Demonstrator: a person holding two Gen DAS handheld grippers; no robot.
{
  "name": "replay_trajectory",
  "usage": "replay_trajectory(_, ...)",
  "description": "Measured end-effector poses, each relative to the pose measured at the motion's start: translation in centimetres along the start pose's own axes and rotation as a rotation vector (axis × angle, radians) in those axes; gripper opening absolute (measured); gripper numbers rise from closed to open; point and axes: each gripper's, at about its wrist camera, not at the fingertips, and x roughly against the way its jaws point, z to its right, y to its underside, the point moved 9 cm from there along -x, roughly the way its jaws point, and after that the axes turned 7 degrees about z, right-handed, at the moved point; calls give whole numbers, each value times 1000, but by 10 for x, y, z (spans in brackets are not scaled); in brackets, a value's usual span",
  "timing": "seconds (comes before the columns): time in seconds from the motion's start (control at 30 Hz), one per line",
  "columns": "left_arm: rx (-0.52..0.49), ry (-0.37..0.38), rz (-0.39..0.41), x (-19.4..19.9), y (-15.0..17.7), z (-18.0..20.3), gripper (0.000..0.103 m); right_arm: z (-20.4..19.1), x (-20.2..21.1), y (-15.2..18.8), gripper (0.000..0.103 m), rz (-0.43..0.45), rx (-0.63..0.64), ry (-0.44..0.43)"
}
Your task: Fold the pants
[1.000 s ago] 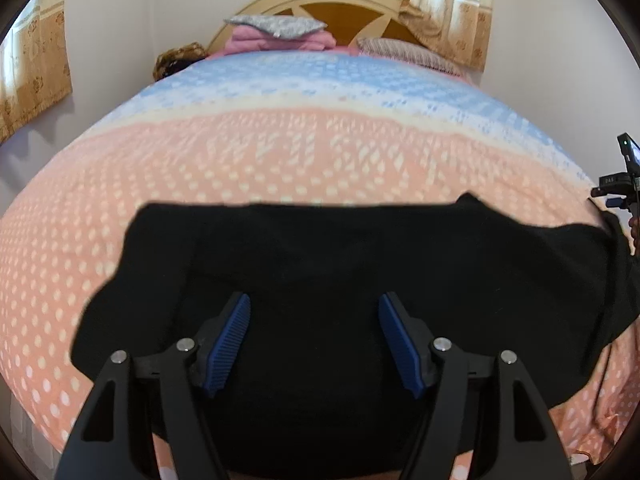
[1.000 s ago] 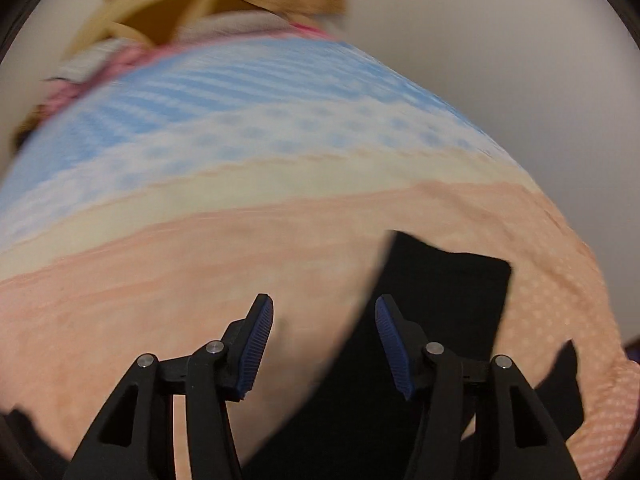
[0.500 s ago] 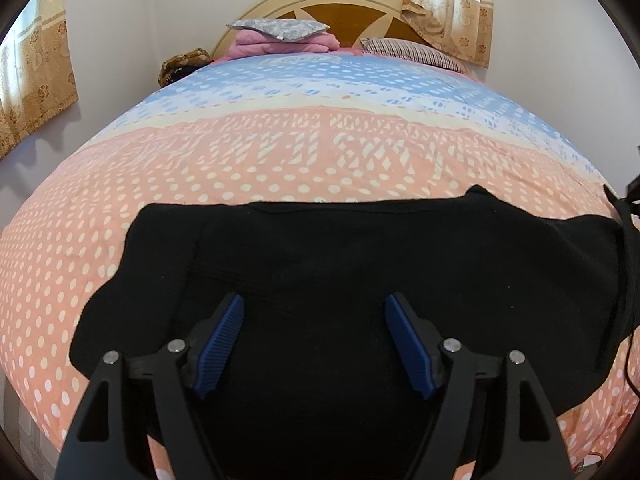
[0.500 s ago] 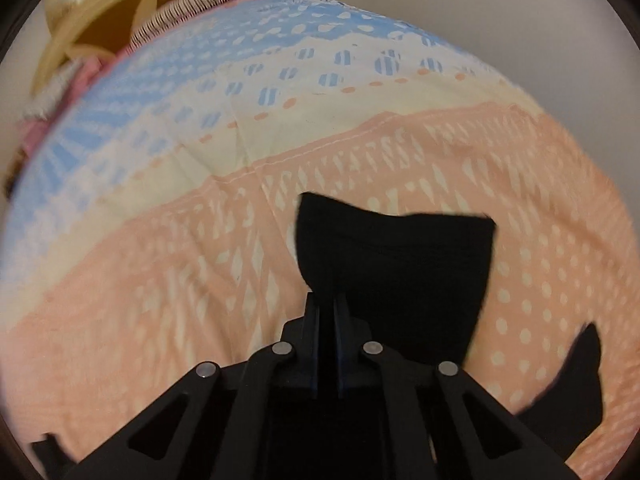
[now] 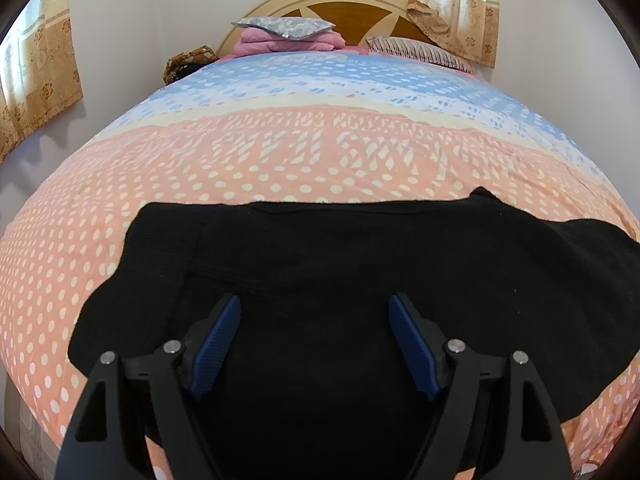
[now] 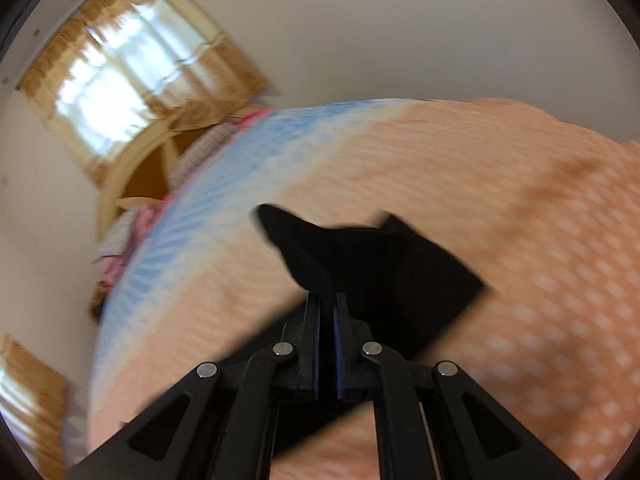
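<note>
Black pants (image 5: 344,272) lie spread across the near part of the bed, on a spotted orange cover. My left gripper (image 5: 314,340) hovers open over the middle of the pants, with nothing between its blue pads. My right gripper (image 6: 327,308) is shut on one end of the pants (image 6: 376,264) and holds that end lifted off the bed; the view is tilted and blurred.
The bed (image 5: 304,148) has an orange and blue cover. Folded pink cloth and a grey pillow (image 5: 284,28) lie at the headboard, with a striped pillow (image 5: 416,50) to their right. Curtained windows are on the left wall and behind the headboard.
My right gripper closed on the end of the pants, then lifted it and swung, tilting its view. My left gripper stayed open over the pants and barely moved.
</note>
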Motion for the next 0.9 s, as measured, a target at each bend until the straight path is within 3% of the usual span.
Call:
replay_trajectory(0.13,-6,-6,-4,-1,-1,1,80,23,-5,22,6,-49,-67,-37)
replay_trajectory(0.23,-13,-3,-6,-3,-2,1,80,34,-8,19,9,-86,-120,-40)
replay_trajectory(0.33,-14,-3,-9,-3,-2,0,81,46,5,-2,17,-19,-142,33)
replay_trajectory(0.4,-17,-7,-8,-4,-2,0,81,53,20,-20,33,61,-103,105)
replay_trajectory(0.43,-18,-9,-8,-4,-2,1,81,54,27,-30,56,97,-98,114)
replay_trajectory(0.47,-19,-13,-8,-5,-2,1,82,53,32,-37,72,123,-102,104)
replay_trajectory(0.57,-16,-22,-9,-6,-3,1,84,34,29,-54,73,137,-37,29)
replay_trajectory(0.6,-16,-25,-10,-7,-3,1,85,22,21,-56,73,120,40,16)
replay_trajectory(0.7,-17,-31,-9,-9,-4,1,87,11,-6,-50,72,59,237,83)
replay_trajectory(0.77,-17,-32,-8,-9,-3,1,87,8,-36,-37,52,-1,335,136)
replay_trajectory(0.9,-17,-34,-8,-9,-3,0,87,28,-68,-12,48,-92,340,180)
